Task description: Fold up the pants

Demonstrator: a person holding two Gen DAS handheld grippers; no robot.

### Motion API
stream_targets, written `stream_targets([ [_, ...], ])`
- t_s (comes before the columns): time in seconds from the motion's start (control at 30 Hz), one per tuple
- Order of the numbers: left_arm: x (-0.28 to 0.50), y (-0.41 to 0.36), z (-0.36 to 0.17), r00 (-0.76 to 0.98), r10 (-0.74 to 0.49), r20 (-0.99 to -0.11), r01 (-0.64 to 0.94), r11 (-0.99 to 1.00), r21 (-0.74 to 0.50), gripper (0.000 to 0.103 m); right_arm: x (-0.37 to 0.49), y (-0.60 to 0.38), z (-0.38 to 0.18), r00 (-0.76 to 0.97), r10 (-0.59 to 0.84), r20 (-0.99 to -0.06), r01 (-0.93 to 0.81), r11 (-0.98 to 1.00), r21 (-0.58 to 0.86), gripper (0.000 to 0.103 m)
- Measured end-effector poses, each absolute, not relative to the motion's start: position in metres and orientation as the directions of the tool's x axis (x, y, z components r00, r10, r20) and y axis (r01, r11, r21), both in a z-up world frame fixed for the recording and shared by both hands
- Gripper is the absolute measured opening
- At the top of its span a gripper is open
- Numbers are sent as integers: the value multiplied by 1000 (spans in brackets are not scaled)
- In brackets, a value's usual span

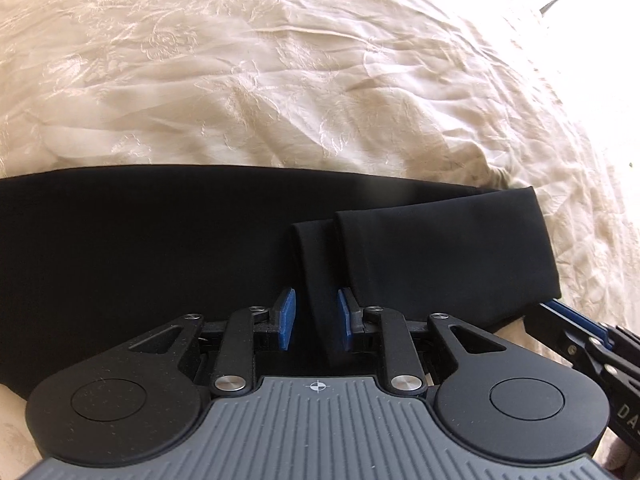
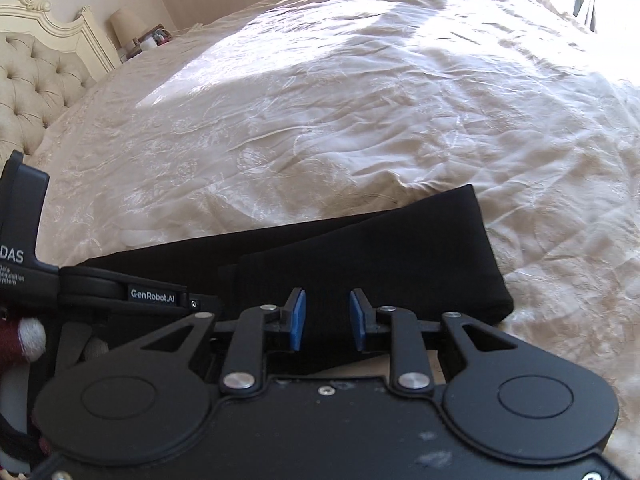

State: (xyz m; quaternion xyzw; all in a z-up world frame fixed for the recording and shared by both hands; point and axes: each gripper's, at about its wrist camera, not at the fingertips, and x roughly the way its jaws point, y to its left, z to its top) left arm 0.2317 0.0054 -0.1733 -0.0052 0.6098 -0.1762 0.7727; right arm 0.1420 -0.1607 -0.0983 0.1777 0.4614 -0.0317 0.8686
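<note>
Watching from the bedside, one sees the black, smooth-knit pants lying as a long flat band across the cream embroidered bedspread, right in front of both tongs, with the end beyond the right tongs already turned back on itself. The left tongs point steeply down with a narrow gap; a fold of black cloth runs up between the blue pads, lying against the right-hand pad, though whether they truly pinch it I cannot tell. The right tongs stand partly open, their blue pads clear of the cloth, hovering over the doubled layer close to the folded end; nothing is held there. The step in hand looks like laying down and settling the turned-over flap. To do it well, I would judge, the layers' long edges should be lined up before anything is let go, the cloth drawn lightly toward the tongs to remove slack, and the tongs lifted straight off so the slippery bedspread does not drag the fold askew.
</note>
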Motion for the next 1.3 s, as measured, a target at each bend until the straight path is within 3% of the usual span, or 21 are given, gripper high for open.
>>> stream_targets([
  [0.17, 236, -16, -195, 183, -182, -966, 230, 963, -137, 22, 137, -191, -104, 559, 95, -824, 240, 932, 270, 27],
  [0.4, 243, -50, -189, 249, -124, -961, 368, 930, -25, 22, 149, -214, -112, 565, 90, -820, 238, 934, 266, 27],
  [0.6, 246, -45, -190, 229, -112, -967, 333, 943, -31, 22, 165, -236, -130, 549, 62, -834, 289, 922, 258, 27],
  [0.73, 244, -47, -193, 230, -102, -968, 348, 937, -16, 23, 173, -251, -166, 416, 76, -906, 361, 901, 241, 19],
  [1.0, 247, -46, -193, 220, -104, -970, 339, 940, -24, 23, 179, -261, -131, 561, 74, -825, 323, 897, 300, 21],
  [1.3, 230, -26, -171, 253, -77, -964, 296, 955, 2, 23, 219, -279, -181, 445, 53, -894, 403, 880, 253, 20],
])
